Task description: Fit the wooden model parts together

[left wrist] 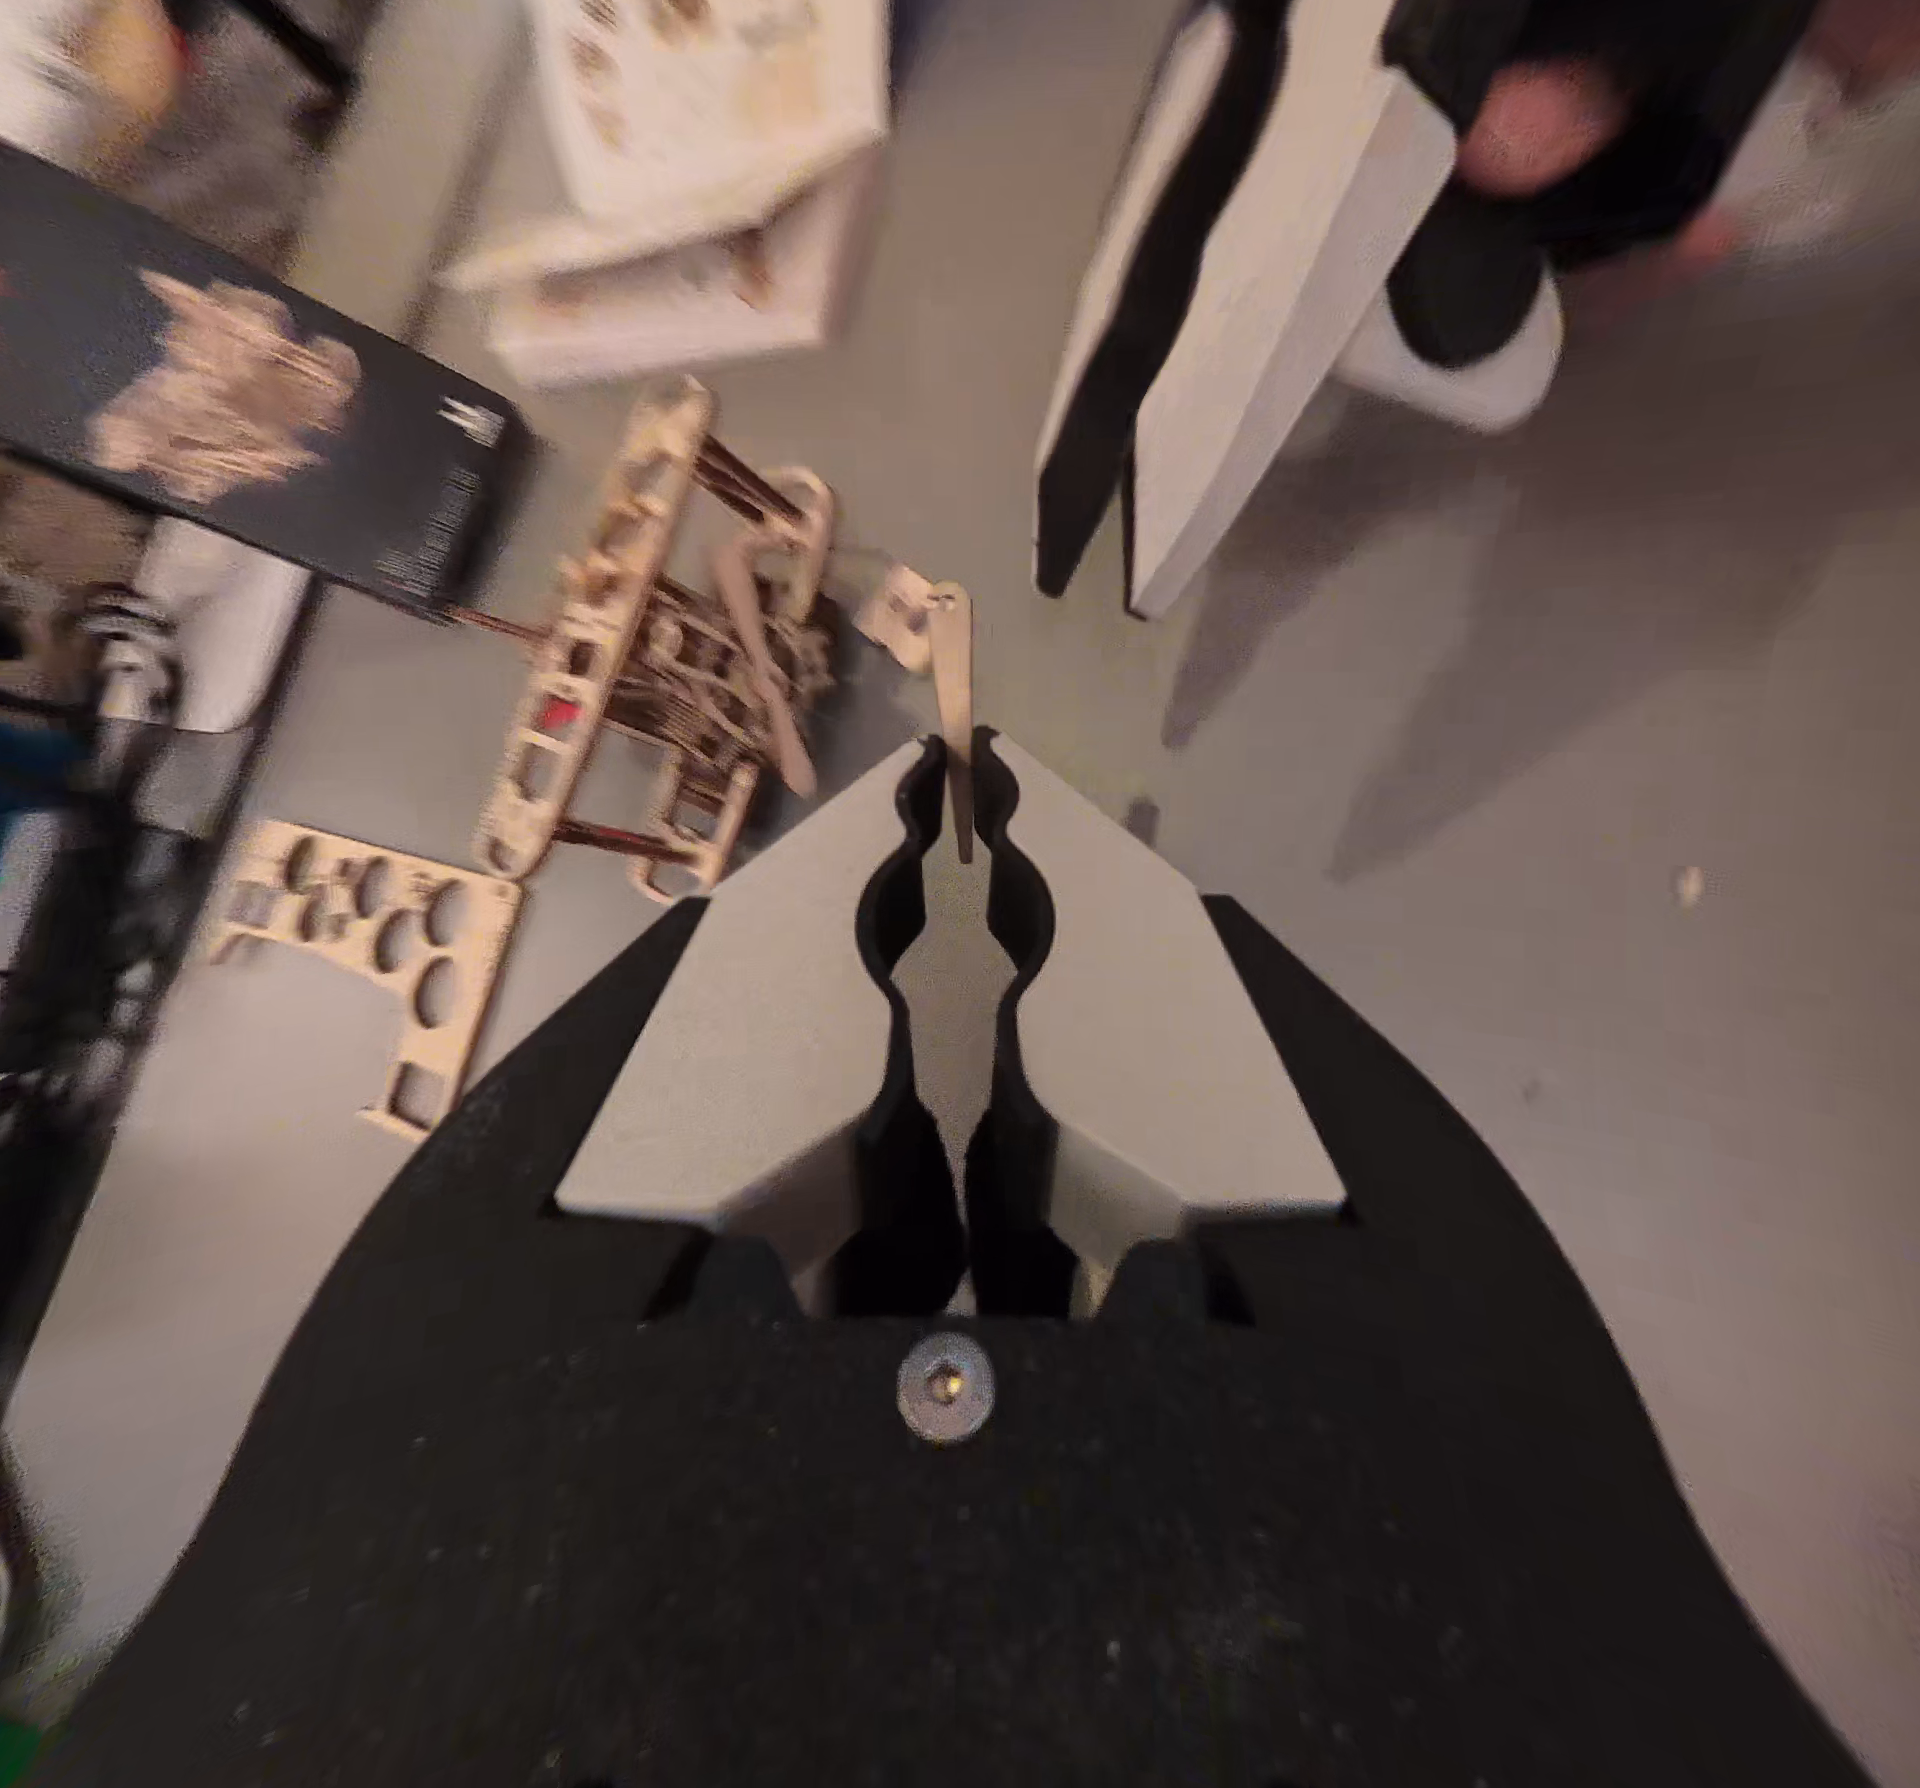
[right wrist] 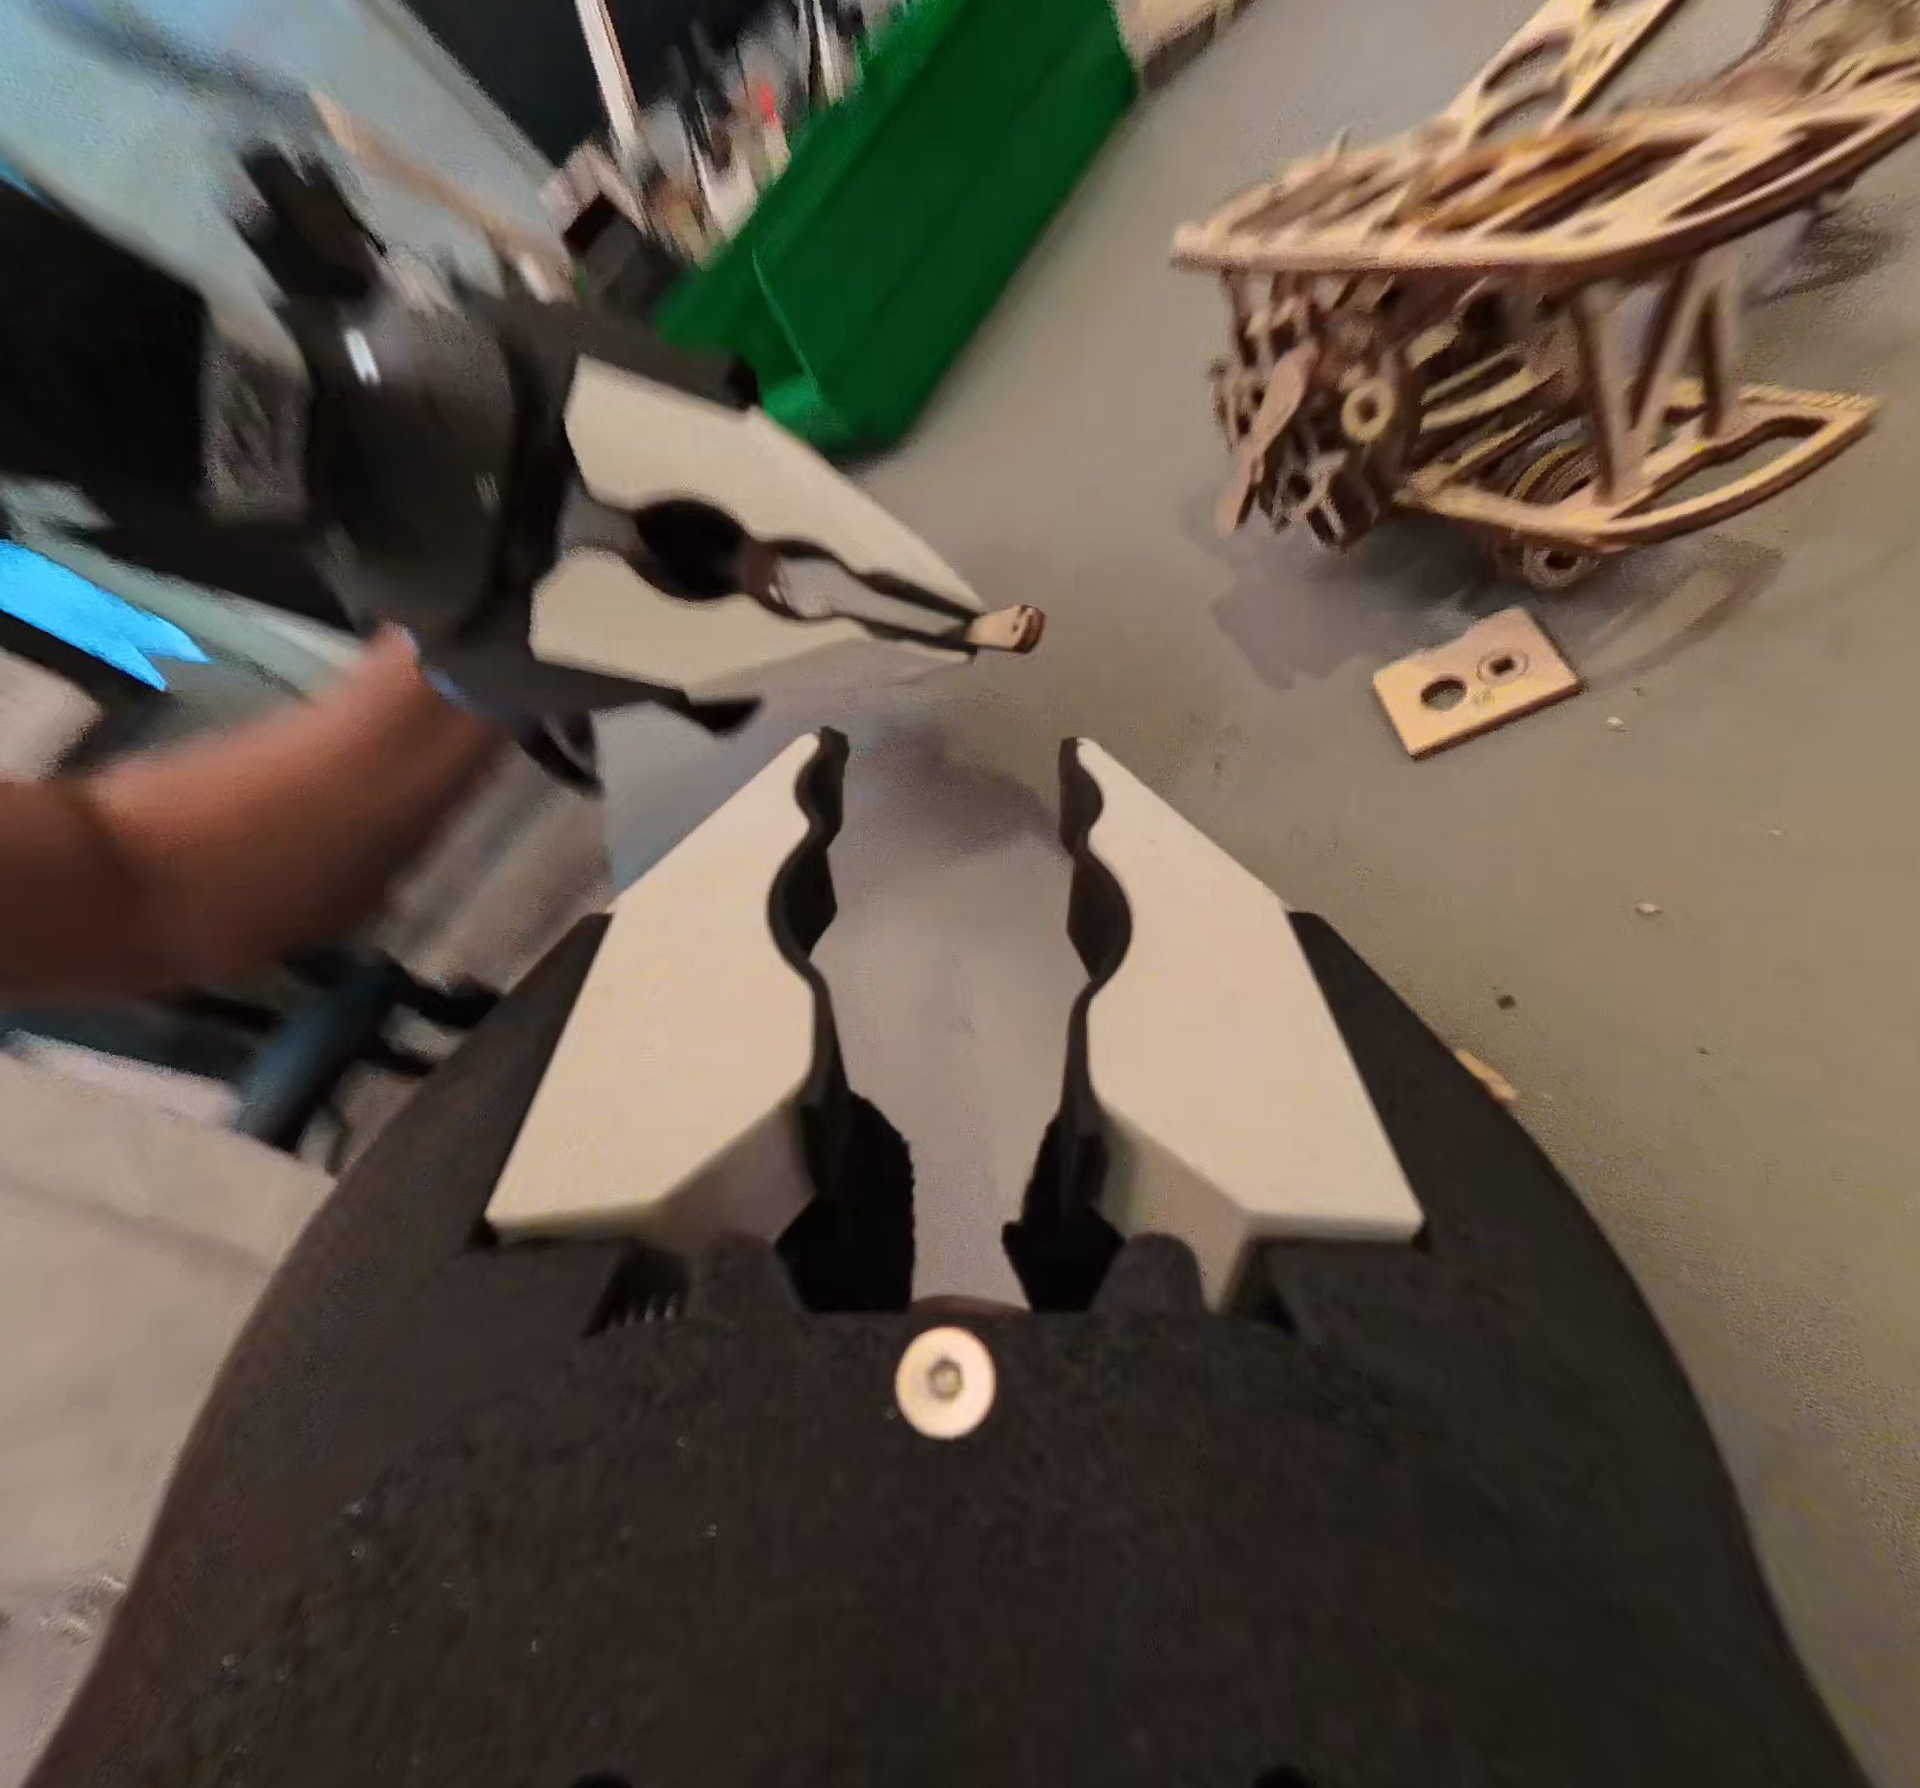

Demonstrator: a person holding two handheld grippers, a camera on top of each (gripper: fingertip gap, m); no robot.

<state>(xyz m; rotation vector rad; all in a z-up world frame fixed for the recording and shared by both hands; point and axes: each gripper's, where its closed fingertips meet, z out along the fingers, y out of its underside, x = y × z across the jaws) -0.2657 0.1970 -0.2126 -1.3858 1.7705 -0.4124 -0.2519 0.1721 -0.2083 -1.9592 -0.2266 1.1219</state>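
Note:
My left gripper [left wrist: 958, 746] is shut on a thin wooden strip [left wrist: 958, 668] that sticks out past its tips; it also shows in the right wrist view [right wrist: 971, 632], held above the grey table with the strip's end [right wrist: 1013, 626] poking out. The wooden biplane model [left wrist: 665, 637] lies on the table just left of the strip; in the right wrist view the model [right wrist: 1538, 336] sits at the upper right. My right gripper [right wrist: 945, 751] is open and empty above the table; in the left wrist view it [left wrist: 1091, 585] hangs at the upper right, tips down.
A small flat wooden plate with two holes [right wrist: 1475, 684] lies near the model. A punched-out wooden sheet [left wrist: 384, 959] lies at the left. A black box [left wrist: 239, 388] and white booklets [left wrist: 717, 107] stand behind. A green bin [right wrist: 914, 211] stands at the back. A person's forearm [right wrist: 208, 834] is at the left.

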